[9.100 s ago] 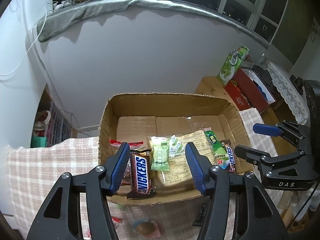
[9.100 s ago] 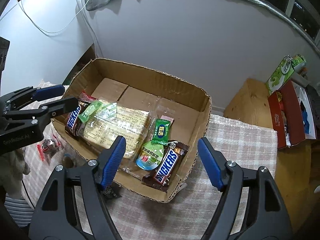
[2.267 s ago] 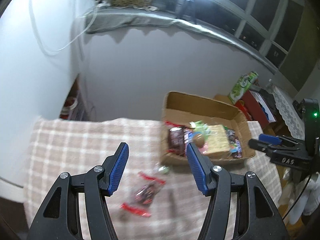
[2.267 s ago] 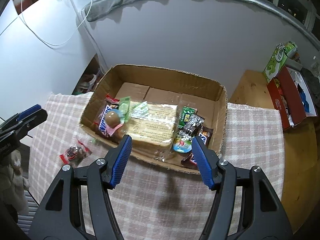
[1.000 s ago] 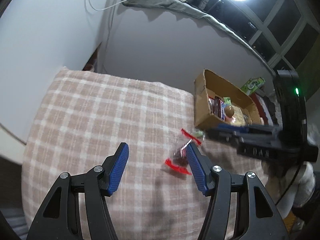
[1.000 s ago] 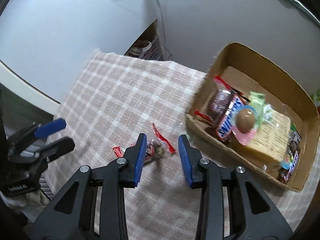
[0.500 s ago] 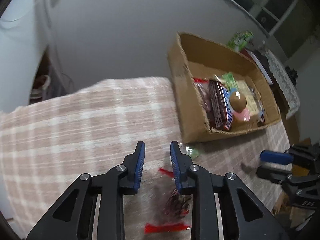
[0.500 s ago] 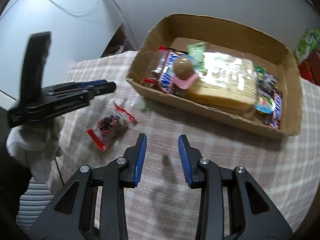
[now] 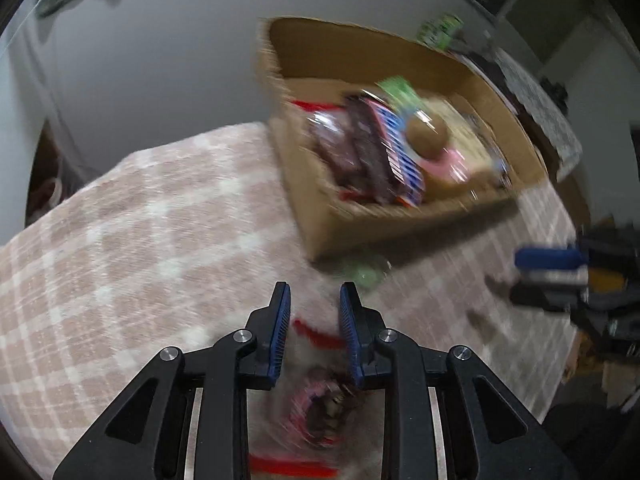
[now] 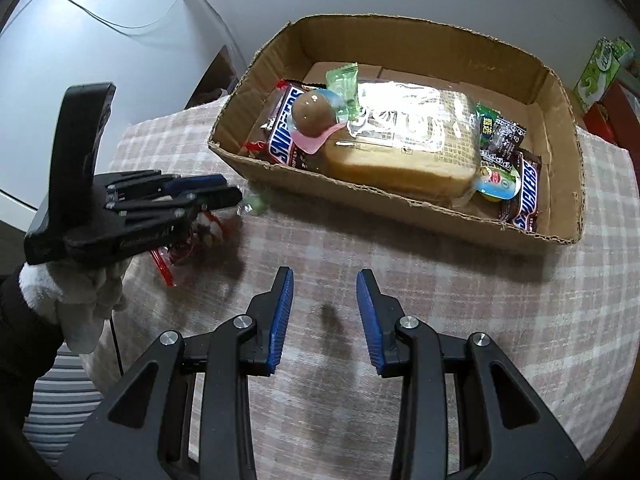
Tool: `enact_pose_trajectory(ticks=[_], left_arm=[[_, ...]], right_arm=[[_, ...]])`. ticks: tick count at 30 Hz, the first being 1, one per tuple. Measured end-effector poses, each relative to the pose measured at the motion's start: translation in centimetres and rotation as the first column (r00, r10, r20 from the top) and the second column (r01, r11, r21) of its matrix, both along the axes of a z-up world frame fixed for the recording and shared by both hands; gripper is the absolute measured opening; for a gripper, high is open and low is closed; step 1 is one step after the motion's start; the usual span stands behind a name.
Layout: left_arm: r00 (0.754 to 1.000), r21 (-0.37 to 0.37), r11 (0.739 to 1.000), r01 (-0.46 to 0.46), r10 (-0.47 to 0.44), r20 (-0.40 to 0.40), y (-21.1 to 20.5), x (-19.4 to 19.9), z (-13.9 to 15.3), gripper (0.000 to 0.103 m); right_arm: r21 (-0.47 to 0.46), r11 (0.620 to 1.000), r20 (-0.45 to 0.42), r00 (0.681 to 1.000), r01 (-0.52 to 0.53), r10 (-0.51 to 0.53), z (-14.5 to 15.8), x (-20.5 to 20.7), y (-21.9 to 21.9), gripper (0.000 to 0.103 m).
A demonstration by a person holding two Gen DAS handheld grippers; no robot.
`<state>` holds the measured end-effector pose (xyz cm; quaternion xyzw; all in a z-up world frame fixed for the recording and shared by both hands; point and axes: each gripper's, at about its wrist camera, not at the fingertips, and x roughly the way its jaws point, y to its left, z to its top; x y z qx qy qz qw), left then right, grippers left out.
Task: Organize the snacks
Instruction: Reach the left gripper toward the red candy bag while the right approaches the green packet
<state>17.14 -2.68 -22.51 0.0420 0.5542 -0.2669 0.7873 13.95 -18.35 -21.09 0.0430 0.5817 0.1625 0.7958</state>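
The left tongs [image 9: 312, 314] hang steeply downward over a clear snack packet with red sealed ends [image 9: 320, 404] that lies on the checked cloth of the tabletop [image 9: 152, 240]; their blue pads stand drawn nearly together, and the blur leaves it unclear whether they pinch the wrapper or only hover above it. In the right wrist view the same packet [image 10: 188, 240] lies half hidden under the left tongs [image 10: 232, 196], its long axis running from the red strip nearest the camera toward the cardboard box [image 10: 440, 36], so it points roughly at the box's near left corner. A small green candy [image 10: 256, 202] sits on the cloth just beside that corner, between packet and box. The right tongs [image 10: 324, 316] are slightly apart with nothing between them, poised over bare cloth in front of the box. Inside the box, a wrapped bread loaf [image 10: 404, 148] lies with its length along the front wall, a Snickers bar [image 10: 282, 136] lies at its left and another Snickers bar [image 10: 526, 196] at the right end, both pointing front to back. A brown ball in a pink cup [image 10: 314, 118] rests on the left bar.
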Motion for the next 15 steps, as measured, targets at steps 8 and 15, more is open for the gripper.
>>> enact_pose_trajectory(ticks=[8, 15], left_arm=[[0.999, -0.049, 0.999, -0.019, 0.02, 0.025, -0.5, -0.4, 0.8, 0.024], [0.999, -0.062, 0.997, -0.041, 0.041, -0.006, -2.0, 0.3, 1.3, 0.024]], right_arm=[[0.006, 1.0, -0.001, 1.0, 0.006, -0.006, 0.0, 0.4, -0.3, 0.035], [0.022, 1.0, 0.004, 1.0, -0.005, 0.005, 0.3, 0.2, -0.6, 0.035]])
